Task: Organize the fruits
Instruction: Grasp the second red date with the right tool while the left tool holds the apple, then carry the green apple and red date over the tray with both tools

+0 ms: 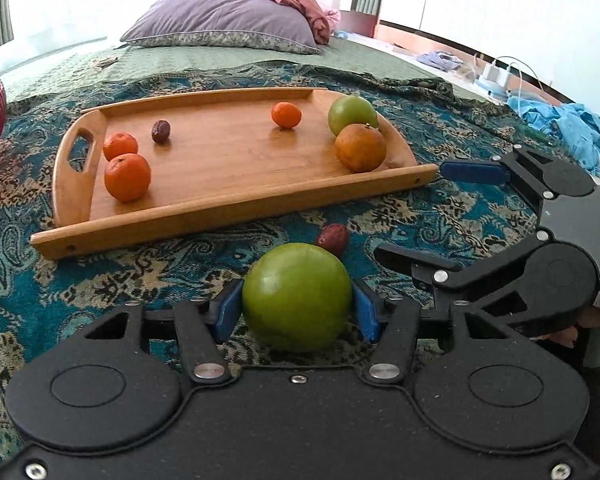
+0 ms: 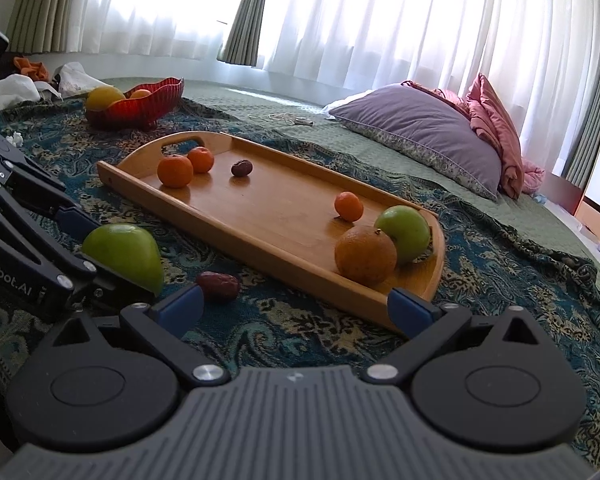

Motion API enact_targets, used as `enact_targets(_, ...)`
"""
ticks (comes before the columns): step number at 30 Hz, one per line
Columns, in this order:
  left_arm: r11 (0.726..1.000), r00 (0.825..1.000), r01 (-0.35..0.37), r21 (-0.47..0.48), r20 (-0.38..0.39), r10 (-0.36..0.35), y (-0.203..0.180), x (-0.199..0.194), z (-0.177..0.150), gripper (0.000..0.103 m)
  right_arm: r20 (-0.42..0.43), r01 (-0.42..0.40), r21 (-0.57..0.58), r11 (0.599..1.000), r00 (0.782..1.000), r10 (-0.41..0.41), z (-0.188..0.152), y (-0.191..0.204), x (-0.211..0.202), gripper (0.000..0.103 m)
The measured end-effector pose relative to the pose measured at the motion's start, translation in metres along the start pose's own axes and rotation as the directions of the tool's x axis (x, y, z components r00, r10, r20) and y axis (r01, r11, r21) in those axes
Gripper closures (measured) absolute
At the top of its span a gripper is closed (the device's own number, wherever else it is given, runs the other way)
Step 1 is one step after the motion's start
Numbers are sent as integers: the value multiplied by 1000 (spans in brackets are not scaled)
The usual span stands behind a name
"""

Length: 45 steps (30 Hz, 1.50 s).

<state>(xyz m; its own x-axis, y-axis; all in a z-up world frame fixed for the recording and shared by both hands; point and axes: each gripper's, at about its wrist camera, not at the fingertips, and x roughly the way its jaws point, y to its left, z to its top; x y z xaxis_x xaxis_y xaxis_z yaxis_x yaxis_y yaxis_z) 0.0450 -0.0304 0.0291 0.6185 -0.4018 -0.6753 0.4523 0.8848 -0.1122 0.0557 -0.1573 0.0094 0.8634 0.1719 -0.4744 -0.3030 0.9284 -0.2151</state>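
A green apple rests on the patterned cloth, and my left gripper is shut on it, blue pads against both sides. A dark red date lies just behind it. Beyond stands the wooden tray, holding three small oranges, a dark date, a second green apple and a large orange. My right gripper is open above the cloth with nothing between its pads, close to the tray's near corner. In the right wrist view the held apple and the loose date show at left.
A red bowl with yellow and orange fruit stands on the cloth beyond the tray's handle end. A purple pillow and pink bedding lie further up the bed. Blue clothes and cables sit off the bed's right side.
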Motion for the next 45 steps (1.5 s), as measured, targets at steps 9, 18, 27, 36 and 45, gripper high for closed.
enact_targets(9, 996, 996, -90, -9, 26, 90, 13, -4, 2, 48, -6, -31, 6, 999, 999, 31, 1, 6, 3, 5)
enact_targets(18, 993, 993, -111, -33, 38, 112, 21, -5, 3, 48, -22, -90, 39, 995, 996, 91, 7, 16, 13, 21)
enact_targets(27, 992, 992, -114, -49, 53, 117, 24, -3, 8, 48, -81, -98, 61, 993, 991, 103, 11, 33, 30, 51)
enact_targets(36, 991, 989, -115, -69, 90, 121, 25, 0, 24, 48, -57, -38, 145, 989, 997, 47, 18, 24, 30, 68)
enact_targets(45, 985, 980, -126, -121, 140, 143, 39, 23, 64, 48, -12, 53, 184, 981, 999, -51, 48, 5, 47, 68)
